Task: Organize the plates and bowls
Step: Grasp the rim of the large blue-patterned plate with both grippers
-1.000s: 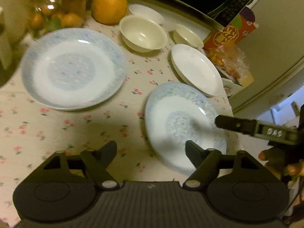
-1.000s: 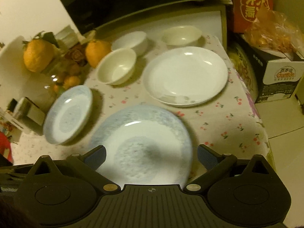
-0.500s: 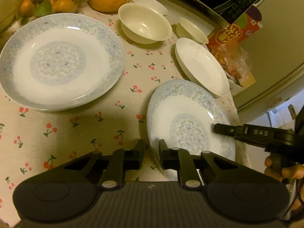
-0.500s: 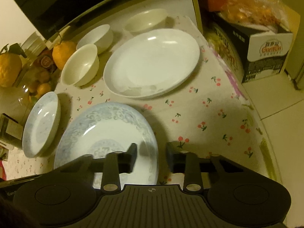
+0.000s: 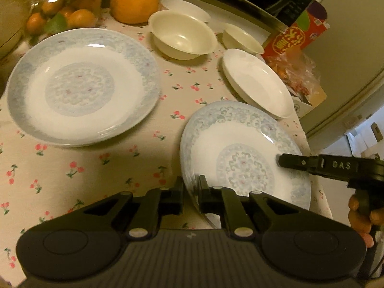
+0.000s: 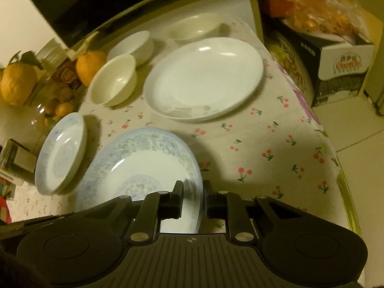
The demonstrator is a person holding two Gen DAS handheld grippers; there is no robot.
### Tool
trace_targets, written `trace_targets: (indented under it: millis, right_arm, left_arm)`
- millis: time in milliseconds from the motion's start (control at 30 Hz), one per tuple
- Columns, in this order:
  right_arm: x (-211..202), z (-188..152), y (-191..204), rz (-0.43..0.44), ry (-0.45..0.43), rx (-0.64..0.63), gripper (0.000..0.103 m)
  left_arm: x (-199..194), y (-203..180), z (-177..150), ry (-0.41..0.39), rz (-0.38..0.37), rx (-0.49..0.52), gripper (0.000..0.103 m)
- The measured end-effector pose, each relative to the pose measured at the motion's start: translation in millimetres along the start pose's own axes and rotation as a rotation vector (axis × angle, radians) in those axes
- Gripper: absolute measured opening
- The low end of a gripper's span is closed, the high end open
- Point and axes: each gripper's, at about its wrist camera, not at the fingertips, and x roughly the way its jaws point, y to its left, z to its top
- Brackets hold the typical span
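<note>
Left wrist view, item one: patterned plate (image 5: 242, 153), near edge of the worktop (image 5: 96, 168), its rim pinched narrow in my left tongs (image 5: 190, 192). My right tongs (image 5: 279, 160) reach over the same plate from the far side.

Right wrist view, item two: right tongs (image 6: 193, 194) closed narrow on that plate's (image 6: 141, 163) opposite rim.

Item three: matching patterned plate (image 5: 81, 86), flat on the cloth, apart from the first; likely stacking target.

Item four: plain white plate (image 6: 204, 79); three cream bowls, the nearest one (image 5: 182, 34) being the largest.

Handling note: I judge both grips shallow, so lift level, both sides together, clear the cloth before travelling, and lower centred onto the matching plate without sliding glaze on glaze.
</note>
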Motion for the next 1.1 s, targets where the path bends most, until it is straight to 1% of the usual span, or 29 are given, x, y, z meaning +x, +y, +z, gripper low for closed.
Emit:
trace_targets:
  millis: [167,600,667,867,967,1100]
  right_arm:
    - [2,-5,13,0.022,0.024,-0.017,0.017]
    - [6,-18,49,0.068,0.078,-0.078,0.017]
    - [7,-20,53,0.068,0.084,-0.085,0.017]
    - [13,-23,54,0.049,0.109,-0.088,0.017]
    - [17,-26,54,0.033,0.125,-0.089,0.017]
    - [16,-26,54,0.036,0.125,-0.09,0.018]
  left_arm:
    - [-10,11,-1,-0.004,0.029,-0.017,0.01]
    - [-34,36,-4,0.031,0.07,-0.067,0.01]
    - [-35,38,-4,0.037,0.075,-0.074,0.01]
    - [-32,36,-8,0.065,0.089,-0.053,0.009]
    - [-33,36,-6,0.062,0.086,-0.044,0.009]
    - [-33,37,-6,0.066,0.084,-0.048,0.01]
